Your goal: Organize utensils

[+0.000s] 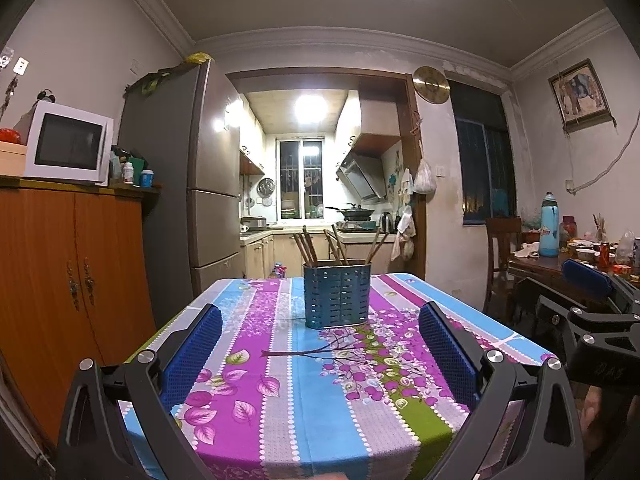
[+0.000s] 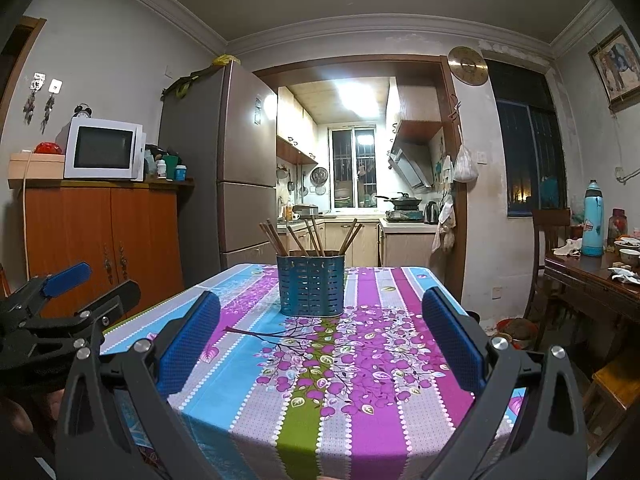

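Inspection of your two grippers and the work: the blue slotted holder (image 1: 337, 295) stands upright on the counter (image 1: 256, 360), near the far middle of the flowered cloth, and the chopsticks (image 1: 310, 245) stand in it, fanned out with their tops leaning left and right. No loose utensil shows on the cloth in either view. The utensils therefore already sit gathered in the holder; this would fit a finished sort as well as a holder waiting to be emptied or re-sorted, and the pictures do not settle which.

Your left gripper (image 1: 320, 340) has its jaws wide apart and empty, hovering over the near edge of the counter. Your right gripper (image 2: 320, 338) is likewise spread wide and holds nothing.

Key relation: from the left jaws the holder lies at 12 o'clock, a shade toward 1. From the right jaws it lies at 12 o'clock, a shade toward 11. It thus stands between your two grippers, well ahead of both, neither clearly nearer. The chopsticks' long axes run near upright, so any grip on them would come from above, across the shafts
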Motion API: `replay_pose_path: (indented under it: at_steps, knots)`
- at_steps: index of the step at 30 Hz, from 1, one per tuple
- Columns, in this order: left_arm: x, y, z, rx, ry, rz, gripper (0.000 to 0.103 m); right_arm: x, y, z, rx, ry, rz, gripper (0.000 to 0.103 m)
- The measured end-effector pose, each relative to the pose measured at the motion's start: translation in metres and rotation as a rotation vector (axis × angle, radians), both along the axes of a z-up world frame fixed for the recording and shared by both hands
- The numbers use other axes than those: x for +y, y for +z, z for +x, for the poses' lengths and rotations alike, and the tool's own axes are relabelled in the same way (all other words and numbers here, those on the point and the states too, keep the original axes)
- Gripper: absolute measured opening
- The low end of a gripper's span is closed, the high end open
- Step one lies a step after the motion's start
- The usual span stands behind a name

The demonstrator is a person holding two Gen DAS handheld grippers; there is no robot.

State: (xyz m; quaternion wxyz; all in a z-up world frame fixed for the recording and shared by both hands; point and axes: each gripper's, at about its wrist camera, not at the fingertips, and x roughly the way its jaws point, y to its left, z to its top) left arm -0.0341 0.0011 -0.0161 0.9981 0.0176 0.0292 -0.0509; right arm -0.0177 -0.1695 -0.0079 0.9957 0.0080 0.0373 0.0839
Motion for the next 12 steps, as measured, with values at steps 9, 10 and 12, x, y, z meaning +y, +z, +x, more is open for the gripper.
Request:
replay_pose_path:
  at_steps: [9, 10, 12]
  knots:
    - [0.002, -0.004, 0.009, 0.044, -0.005, -0.004, 0.098, -0.001, -0.001, 0.001, 0.000, -0.002, 0.002, 0.098]
    - [0.001, -0.004, 0.009, 0.042, -0.004, -0.002, 0.098, -0.001, -0.001, 0.002, -0.001, -0.002, 0.001, 0.098]
    - [0.001, -0.005, 0.009, 0.043, -0.005, -0.003, 0.098, -0.002, -0.003, 0.003, 0.000, -0.002, 0.000, 0.098]
